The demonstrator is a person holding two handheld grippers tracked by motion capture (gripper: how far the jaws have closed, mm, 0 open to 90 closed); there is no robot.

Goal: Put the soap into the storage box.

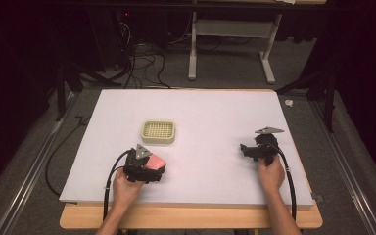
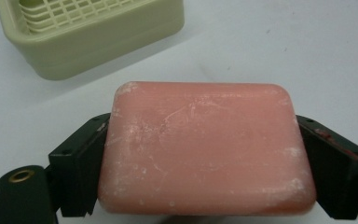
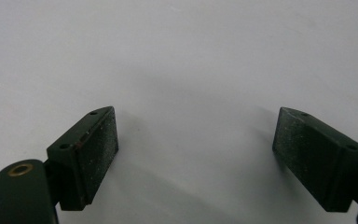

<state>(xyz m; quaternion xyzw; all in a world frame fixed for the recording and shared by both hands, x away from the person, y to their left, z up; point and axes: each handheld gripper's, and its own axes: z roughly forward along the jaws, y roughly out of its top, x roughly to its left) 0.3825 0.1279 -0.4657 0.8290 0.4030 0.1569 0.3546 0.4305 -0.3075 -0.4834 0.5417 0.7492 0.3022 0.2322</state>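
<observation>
Soap (image 2: 205, 149) clamped between the pads of my left tool (image 1: 149, 169), near the table's (image 1: 215, 112) front left corner, soap dish (image 1: 158, 132) just beyond it, my right tool (image 1: 248, 151) wide and empty toward the right edge.

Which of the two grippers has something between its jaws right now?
The left gripper: its jaws clamp a pink soap bar near the soap dish. The right gripper stands open over bare white table.

Dim room; grey table frame (image 1: 230, 44) behind, perhaps cables (image 1: 144, 61).
</observation>
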